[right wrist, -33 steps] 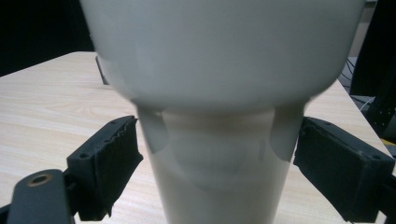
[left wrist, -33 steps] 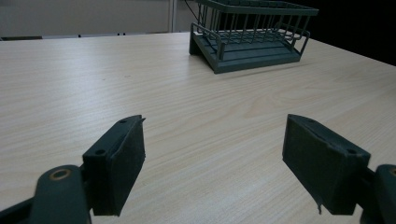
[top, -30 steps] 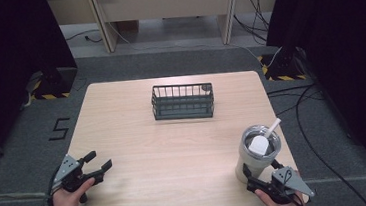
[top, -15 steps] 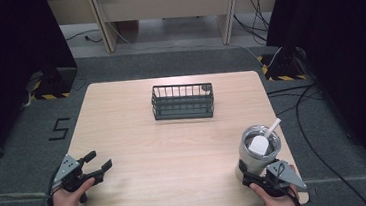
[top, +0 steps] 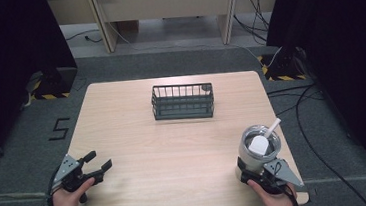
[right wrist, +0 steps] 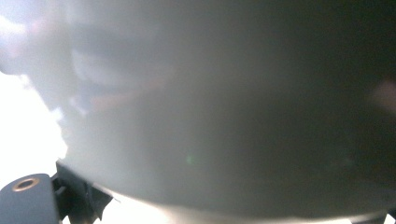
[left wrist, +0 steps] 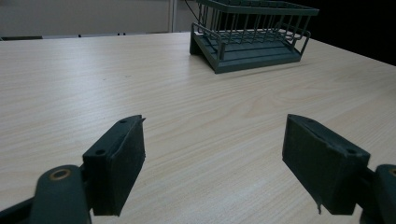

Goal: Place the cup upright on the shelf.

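A silver tumbler (top: pixel 258 149) with a clear lid and a white straw stands near the table's front right corner. My right gripper (top: pixel 251 171) is pressed up to its base from the near side. In the right gripper view the tumbler's wall (right wrist: pixel 210 116) is a grey blur between jaws spread wide, one at each bottom corner, so the gripper reads as open around it. At the front left edge my left gripper (top: pixel 100 160) rests low over bare wood. Its pads (left wrist: pixel 119 168) stand wide apart and hold nothing.
A dark wire basket (top: pixel 183 101) (left wrist: pixel 252 32) stands at the middle back of the light wooden table (top: pixel 175 149). Cables lie on the floor to the right. Dark curtains flank both sides.
My right gripper has moved forward to the tumbler's base, so the tumbler now sits between its jaws. The left gripper and the tumbler have stayed put.
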Motion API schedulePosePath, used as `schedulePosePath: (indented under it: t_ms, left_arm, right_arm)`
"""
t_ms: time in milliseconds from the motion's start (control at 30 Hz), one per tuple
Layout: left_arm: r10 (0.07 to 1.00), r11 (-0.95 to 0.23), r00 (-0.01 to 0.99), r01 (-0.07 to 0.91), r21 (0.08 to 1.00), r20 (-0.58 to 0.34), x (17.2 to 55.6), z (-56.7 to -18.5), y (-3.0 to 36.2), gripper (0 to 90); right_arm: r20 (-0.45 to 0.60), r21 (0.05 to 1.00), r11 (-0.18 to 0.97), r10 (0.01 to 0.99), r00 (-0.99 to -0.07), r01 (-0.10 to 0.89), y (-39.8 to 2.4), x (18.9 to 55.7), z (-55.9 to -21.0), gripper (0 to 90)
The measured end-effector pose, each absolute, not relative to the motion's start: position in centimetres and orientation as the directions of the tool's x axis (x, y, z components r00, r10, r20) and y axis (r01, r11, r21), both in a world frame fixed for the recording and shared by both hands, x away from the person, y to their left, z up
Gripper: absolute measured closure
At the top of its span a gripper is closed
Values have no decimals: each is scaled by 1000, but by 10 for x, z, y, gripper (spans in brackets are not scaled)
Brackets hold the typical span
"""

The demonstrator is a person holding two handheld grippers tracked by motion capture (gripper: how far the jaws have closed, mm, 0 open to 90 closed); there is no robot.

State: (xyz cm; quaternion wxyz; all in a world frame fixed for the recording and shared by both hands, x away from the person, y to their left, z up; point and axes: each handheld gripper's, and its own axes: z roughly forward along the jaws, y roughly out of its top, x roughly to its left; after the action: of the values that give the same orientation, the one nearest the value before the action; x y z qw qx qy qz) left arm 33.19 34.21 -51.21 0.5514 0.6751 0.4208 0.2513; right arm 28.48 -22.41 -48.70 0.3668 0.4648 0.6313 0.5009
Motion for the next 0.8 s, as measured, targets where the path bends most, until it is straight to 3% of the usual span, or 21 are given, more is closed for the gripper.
schedulePosePath:
  t_ms: [800]
  left_arm:
    - [847,-36,516,293,956,-126,332,-512,343,208]
  right_arm:
    - [-26,974,96,947,-319,207,-220,295,-462,108]
